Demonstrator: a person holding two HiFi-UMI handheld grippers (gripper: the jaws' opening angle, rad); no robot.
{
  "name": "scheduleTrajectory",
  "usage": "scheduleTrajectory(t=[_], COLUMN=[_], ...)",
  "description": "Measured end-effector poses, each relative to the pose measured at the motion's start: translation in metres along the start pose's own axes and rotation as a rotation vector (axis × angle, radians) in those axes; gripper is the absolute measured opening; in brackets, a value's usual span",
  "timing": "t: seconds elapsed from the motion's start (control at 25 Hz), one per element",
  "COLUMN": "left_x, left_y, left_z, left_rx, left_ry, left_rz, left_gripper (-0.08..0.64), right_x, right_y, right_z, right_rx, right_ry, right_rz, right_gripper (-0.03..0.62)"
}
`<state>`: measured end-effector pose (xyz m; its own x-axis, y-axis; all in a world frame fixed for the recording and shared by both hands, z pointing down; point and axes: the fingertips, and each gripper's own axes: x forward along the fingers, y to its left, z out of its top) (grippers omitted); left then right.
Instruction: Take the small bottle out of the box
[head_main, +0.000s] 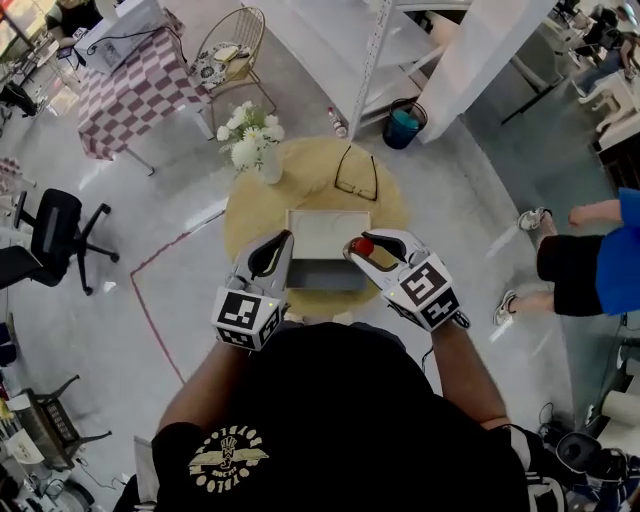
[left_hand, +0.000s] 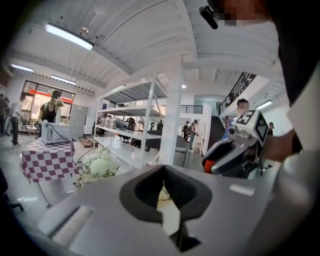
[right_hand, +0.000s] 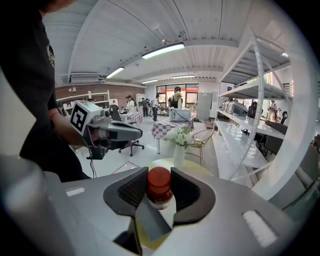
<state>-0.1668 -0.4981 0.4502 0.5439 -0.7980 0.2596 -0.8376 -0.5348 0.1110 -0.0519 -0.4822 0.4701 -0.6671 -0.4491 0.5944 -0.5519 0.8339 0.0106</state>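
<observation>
A: Tool state, quick?

B: My right tool is clamped on the small bottle, pads on both sides just under the red cap, bottle upright. My left tool has its tips together and nothing in it.

A: Where's the bottle relative to the box?

B: From the head view it's in the grip over the right edge of the open box. I can't tell whether it's fully clear of the rim. My left tool sits just beside the box's left wall; contact unclear.

A: So which step?

B: I'd call it the take-out itself, nearly done. Next I need to carry the bottle sideways off the box and put it on a bare part of the round yellow desk, without loosening the grip before it stands.

A: Anything in the way?

B: Glasses lie on the desk behind the box, and a vase of white flowers stands at the back left. Both are well apart from the tool. The desk's near right looks free. Off the desk there's a white shelf unit, a blue bin and a person to the right. None of these are in the path.
</observation>
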Motion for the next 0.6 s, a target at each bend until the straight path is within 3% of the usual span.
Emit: scheduleTrajectory(t=[0.24, 0.4, 0.6], left_x=[0.002, 0.002, -0.007], left_y=[0.011, 0.023, 0.034], left_z=[-0.012, -0.044, -0.077], left_rx=[-0.008, -0.007, -0.071], left_ry=[0.02, 0.079, 0.129], left_rz=[0.057, 0.105, 0.145], left_gripper=[0.0, 0.0, 0.0], right_x=[0.038, 0.067, 0.11], right_y=[-0.001, 0.001, 0.012], right_z=[-0.061, -0.097, -0.141], right_rx=[0.014, 0.004, -0.001], right_ry=[0.038, 0.077, 0.109], right_rz=[-0.001, 0.025, 0.055], right_gripper=[0.152, 0.152, 0.152])
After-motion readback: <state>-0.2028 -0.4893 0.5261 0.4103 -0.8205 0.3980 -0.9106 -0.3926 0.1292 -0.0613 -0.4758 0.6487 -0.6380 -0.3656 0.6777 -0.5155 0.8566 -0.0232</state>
